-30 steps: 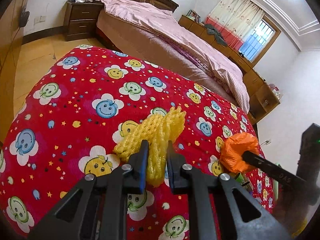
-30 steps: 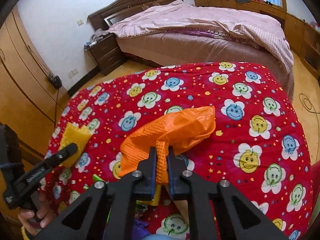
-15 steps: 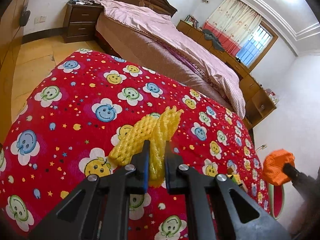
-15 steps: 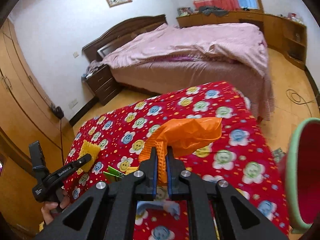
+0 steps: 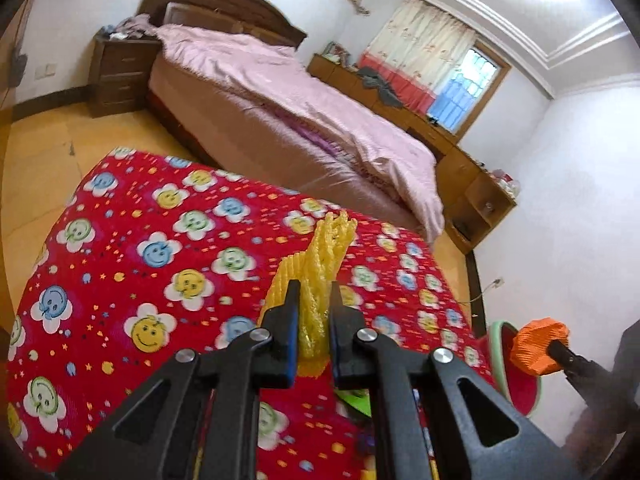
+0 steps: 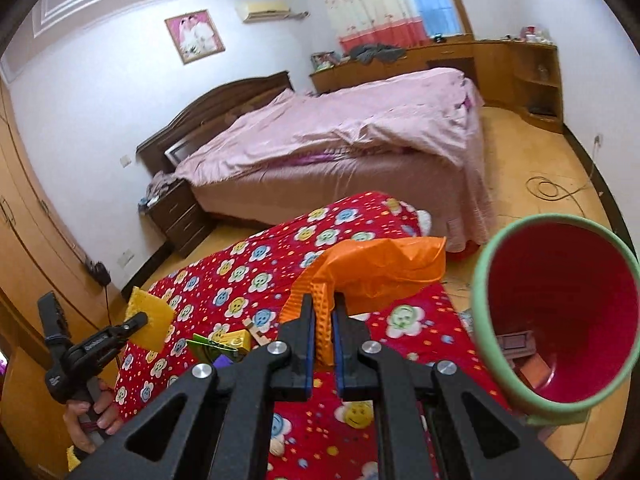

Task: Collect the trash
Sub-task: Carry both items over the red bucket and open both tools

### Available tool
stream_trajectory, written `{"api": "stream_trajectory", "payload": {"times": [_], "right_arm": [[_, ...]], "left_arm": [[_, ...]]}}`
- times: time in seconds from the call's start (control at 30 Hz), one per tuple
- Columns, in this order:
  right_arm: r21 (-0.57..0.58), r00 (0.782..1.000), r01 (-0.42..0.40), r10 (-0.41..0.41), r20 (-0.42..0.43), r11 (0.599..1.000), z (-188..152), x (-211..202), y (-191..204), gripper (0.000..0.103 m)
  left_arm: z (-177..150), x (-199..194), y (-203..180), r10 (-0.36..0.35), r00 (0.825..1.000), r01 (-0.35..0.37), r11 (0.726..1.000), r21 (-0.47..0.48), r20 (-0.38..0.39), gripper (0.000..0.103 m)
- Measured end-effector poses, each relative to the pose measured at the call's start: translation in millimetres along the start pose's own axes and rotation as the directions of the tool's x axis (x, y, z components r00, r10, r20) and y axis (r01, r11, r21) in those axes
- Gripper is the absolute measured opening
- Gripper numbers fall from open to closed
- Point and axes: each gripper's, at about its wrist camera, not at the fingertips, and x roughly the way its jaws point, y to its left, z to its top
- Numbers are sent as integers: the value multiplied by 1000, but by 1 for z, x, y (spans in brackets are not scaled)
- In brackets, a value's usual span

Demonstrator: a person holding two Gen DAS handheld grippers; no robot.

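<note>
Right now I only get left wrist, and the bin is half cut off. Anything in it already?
Observer: Yes, brown scraps lie at the bottom of the red bin.
Operator: Orange net over the mouth?
Observer: No. The right tongs hold the orange net left of the green rim in the right wrist view.
Operator: Any trash left?
Observer: A yellow box and a green packet lie just left of the right tongs.

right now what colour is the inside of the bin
Red inside, with a pale green rim; the bin shows best in the right wrist view.
</note>
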Motion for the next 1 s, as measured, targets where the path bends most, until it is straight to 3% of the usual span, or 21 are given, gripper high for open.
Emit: {"api": "stream_trajectory", "payload": {"times": [0.3,0.67,1.0], "right_arm": [[62,998,25,-28,58,998,-11,-41,-39,9],[93,991,59,-70,118,994,-22,-82,-82,9],[127,985,81,-99,140,989,-27,-97,-121,9]], "left_arm": [[-18,-26,-57,-107,994,108,994,22,-9,11],[-38,-33,-137,-229,971,232,971,57,-64,11],[-61,-18,-207,-253,959,271,950,155,-124,11]]}}
